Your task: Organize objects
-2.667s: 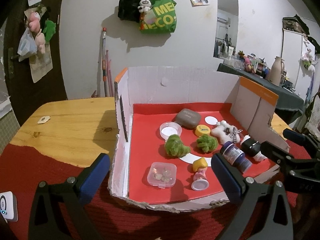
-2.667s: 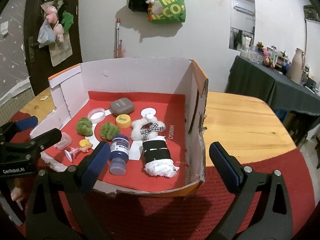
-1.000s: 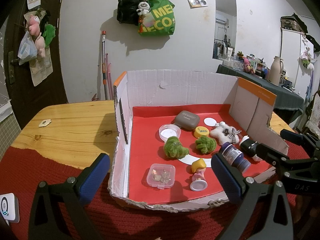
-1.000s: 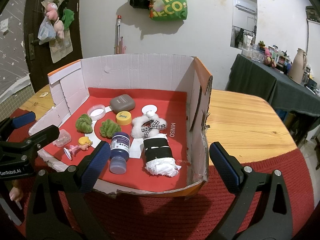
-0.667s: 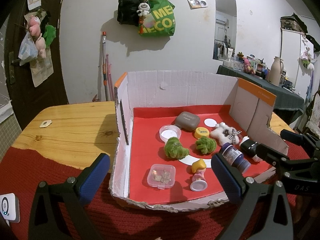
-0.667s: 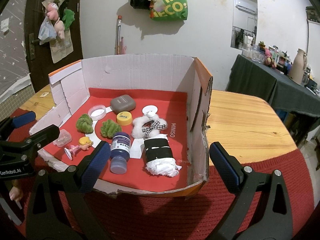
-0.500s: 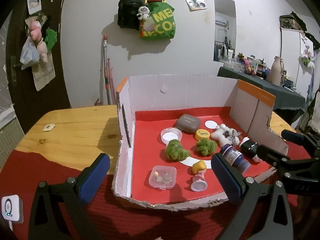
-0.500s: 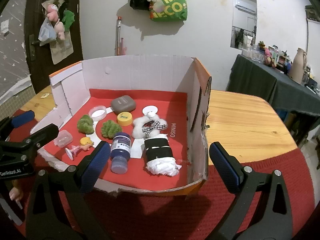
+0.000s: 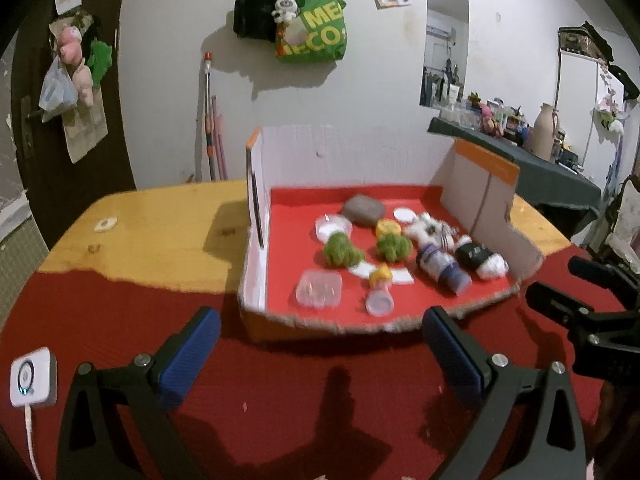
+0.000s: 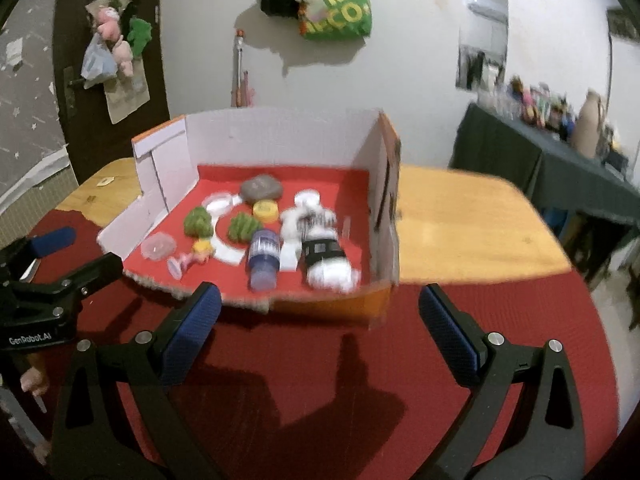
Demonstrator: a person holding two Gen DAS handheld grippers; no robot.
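Observation:
An open cardboard box (image 9: 256, 216) (image 10: 384, 184) with a red floor stands on the table. Inside lie two green fuzzy balls (image 9: 340, 250) (image 10: 198, 221), a grey case (image 9: 363, 209), a yellow lid (image 9: 388, 227), a clear plastic box (image 9: 319, 289), a small doll (image 9: 379, 290), a purple-capped bottle (image 9: 440, 268) (image 10: 263, 256), a white plush (image 10: 308, 216) and a black-and-white roll (image 10: 326, 260). My left gripper (image 9: 320, 354) is open and empty, in front of the box. My right gripper (image 10: 318, 320) is open and empty, in front of the box.
A red cloth (image 9: 280, 392) covers the near part of the wooden table (image 9: 160, 224). A small white device (image 9: 31, 376) with a cable lies at the near left. Bags hang on the wall (image 9: 312, 36). A dark side table (image 10: 560, 168) stands at the right.
Both grippers have pulled back and up from the box, which now looks smaller and farther. Both stay open and empty. The objects in the box have not moved.

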